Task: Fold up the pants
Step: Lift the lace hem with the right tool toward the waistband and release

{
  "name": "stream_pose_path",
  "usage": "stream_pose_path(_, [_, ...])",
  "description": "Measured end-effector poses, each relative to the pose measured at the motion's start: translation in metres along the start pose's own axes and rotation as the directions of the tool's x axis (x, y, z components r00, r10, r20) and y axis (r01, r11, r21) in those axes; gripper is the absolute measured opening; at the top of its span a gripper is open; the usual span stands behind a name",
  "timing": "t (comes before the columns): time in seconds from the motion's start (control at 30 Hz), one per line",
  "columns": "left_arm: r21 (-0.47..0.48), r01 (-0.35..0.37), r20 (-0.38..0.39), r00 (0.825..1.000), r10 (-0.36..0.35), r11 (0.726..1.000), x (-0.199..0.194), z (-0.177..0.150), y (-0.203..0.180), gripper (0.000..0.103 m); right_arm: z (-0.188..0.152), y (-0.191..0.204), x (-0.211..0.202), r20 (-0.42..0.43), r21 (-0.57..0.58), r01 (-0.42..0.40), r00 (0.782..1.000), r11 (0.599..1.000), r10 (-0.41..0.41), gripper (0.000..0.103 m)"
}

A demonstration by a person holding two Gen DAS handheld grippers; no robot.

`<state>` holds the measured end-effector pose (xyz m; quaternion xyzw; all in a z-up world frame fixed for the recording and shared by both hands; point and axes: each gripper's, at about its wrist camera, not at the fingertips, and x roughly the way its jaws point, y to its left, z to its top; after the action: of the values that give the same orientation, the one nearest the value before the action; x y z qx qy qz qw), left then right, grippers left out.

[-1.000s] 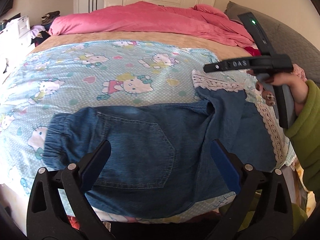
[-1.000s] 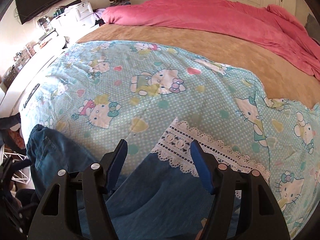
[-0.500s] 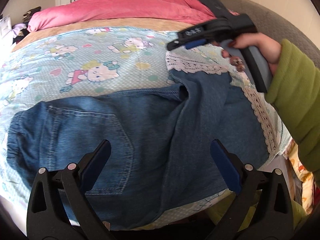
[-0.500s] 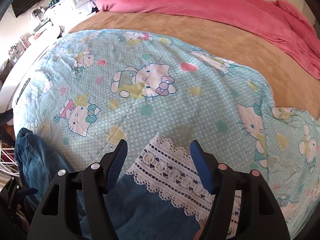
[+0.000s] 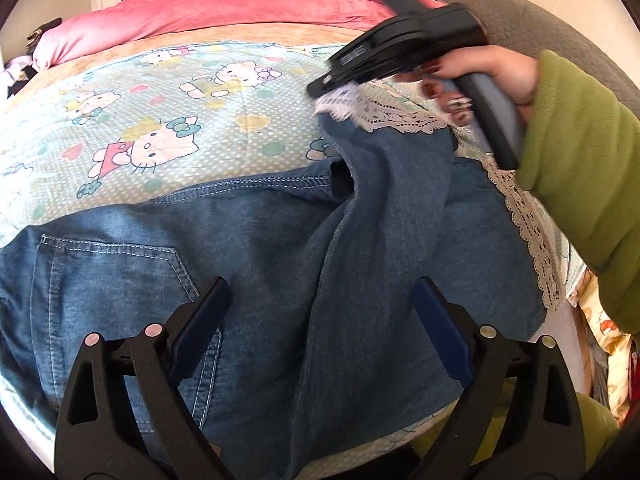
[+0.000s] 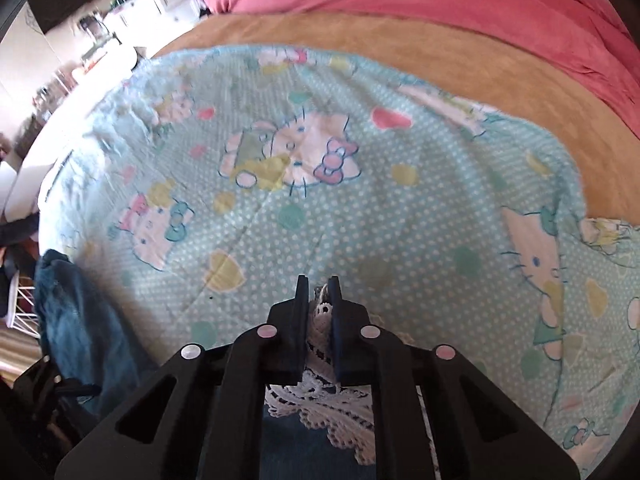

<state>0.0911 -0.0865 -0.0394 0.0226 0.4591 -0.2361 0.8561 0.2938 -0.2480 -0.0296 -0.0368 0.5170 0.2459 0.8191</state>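
Right gripper (image 6: 318, 286) jaws on lace hem (image 6: 320, 392)

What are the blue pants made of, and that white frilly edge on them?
The pants look like denim: faded blue woven cloth, matte, with pale topstitching around a back pocket. The frilly edge looks like white lace, probably cotton, since it is full of small open holes with a scalloped border. The right gripper has its jaws pinched on that lace.
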Motion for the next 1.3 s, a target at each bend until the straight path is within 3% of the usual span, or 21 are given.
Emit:
stream_pose_path(0.37, [0.022, -0.007, 0.026, 1.000, 0.007, 1.000, 0.004, 0.003, 0.002, 0.085, -0.041, -0.033, -0.119, 0.227, 0.110, -0.057, 0.973, 0.992, 0.031, 0.007])
stream_pose_path(0.4, [0.022, -0.007, 0.027, 1.000, 0.006, 1.000, 0.004, 0.004, 0.003, 0.079, -0.049, -0.036, -0.130, 0.246, 0.128, -0.062, 0.969, 0.990, 0.029, 0.007])
stream_pose_path(0.47, [0.026, 0.000, 0.029, 1.000, 0.000, 1.000, 0.001, 0.003, 0.004, 0.042, -0.063, -0.040, -0.144, 0.268, 0.146, -0.074, 0.963, 0.987, 0.032, 0.007])
stream_pose_path(0.5, [0.026, 0.009, 0.024, 1.000, -0.010, 1.000, -0.001, 0.003, 0.005, 0.036, -0.071, -0.041, -0.152, 0.281, 0.153, -0.078, 0.959, 0.985, 0.033, 0.007])
stream_pose_path(0.57, [0.026, 0.038, 0.026, 0.999, -0.038, 0.999, -0.006, 0.003, 0.009, 0.009, -0.090, -0.039, -0.165, 0.294, 0.161, -0.075, 0.956, 0.984, 0.024, 0.007])
stream_pose_path(0.83, [0.148, 0.068, 0.024, 0.997, -0.073, 0.987, -0.022, -0.006, -0.006, 0.007, -0.177, -0.029, -0.198, 0.297, 0.228, -0.070, 0.955, 0.971, -0.001, 0.007])
stream_pose_path(0.97, [0.243, 0.002, 0.012, 1.000, -0.005, 0.970, -0.017, -0.015, -0.025, 0.007, -0.217, -0.026, -0.203, 0.277, 0.267, -0.044, 0.960, 0.963, -0.033, 0.007])
stream_pose_path(1.17, [0.283, -0.015, -0.021, 1.000, 0.021, 0.959, -0.009, -0.024, -0.031, 0.007, -0.273, -0.021, -0.182, 0.192, 0.322, -0.026, 0.981, 0.947, -0.038, 0.007])
stream_pose_path(1.3, [0.310, -0.011, -0.030, 0.999, 0.021, 0.951, -0.009, -0.030, -0.036, 0.007, -0.293, -0.021, -0.177, 0.172, 0.342, -0.047, 0.985, 0.939, -0.013, 0.011])
